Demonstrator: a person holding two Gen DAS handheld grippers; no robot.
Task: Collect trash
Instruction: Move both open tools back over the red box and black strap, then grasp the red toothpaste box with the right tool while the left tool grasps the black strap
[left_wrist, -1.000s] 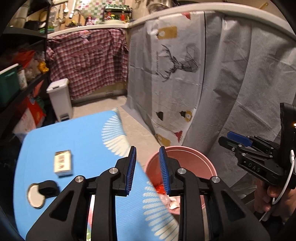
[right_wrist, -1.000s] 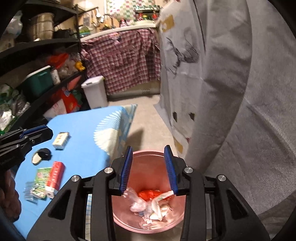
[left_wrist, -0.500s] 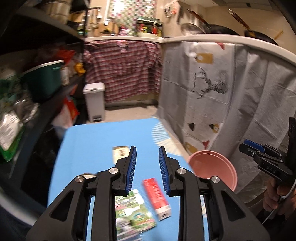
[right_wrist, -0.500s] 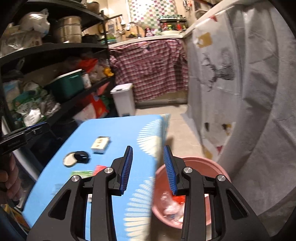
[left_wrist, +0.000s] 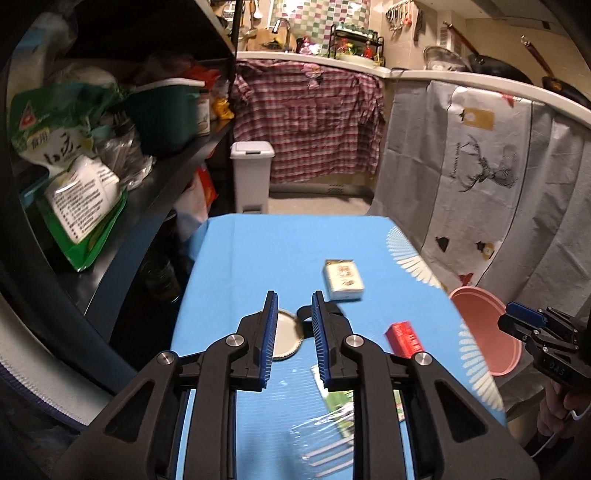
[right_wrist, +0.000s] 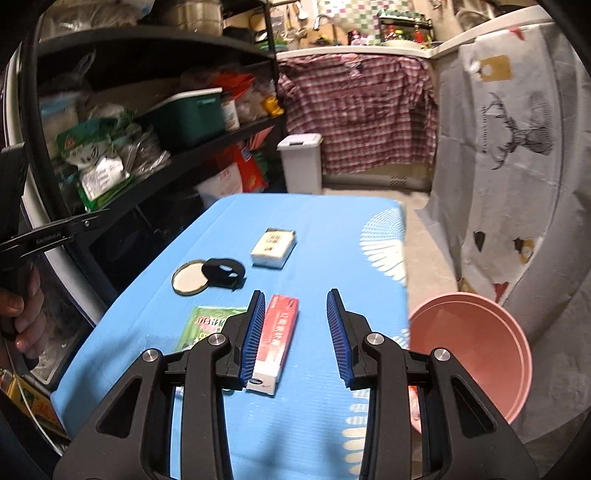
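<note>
Trash lies on the blue table (left_wrist: 258, 258): a white box (left_wrist: 343, 278), a round lid (left_wrist: 282, 338) with a black piece (left_wrist: 306, 317) beside it, a red box (left_wrist: 404, 338), a green packet (left_wrist: 340, 402) and clear wrap (left_wrist: 325, 443). My left gripper (left_wrist: 293, 339) hovers over the lid, jaws closing with nothing between them. My right gripper (right_wrist: 295, 332) is open above the table. The red box (right_wrist: 279, 339) lies on the cloth under its left finger, untouched. The pink basin (right_wrist: 472, 347) stands off the table's right edge, with trash showing at its bottom.
Black shelves (right_wrist: 155, 147) packed with bags and a green bin run along the left of the table (right_wrist: 314, 221). A white pedal bin (left_wrist: 251, 173) stands beyond the far edge. A grey cloth with a deer print (left_wrist: 480, 173) hangs on the right.
Both grippers have swung left from the pink basin to above the table. The basin has slid to the right edge of both views. The left jaws have narrowed a little.
</note>
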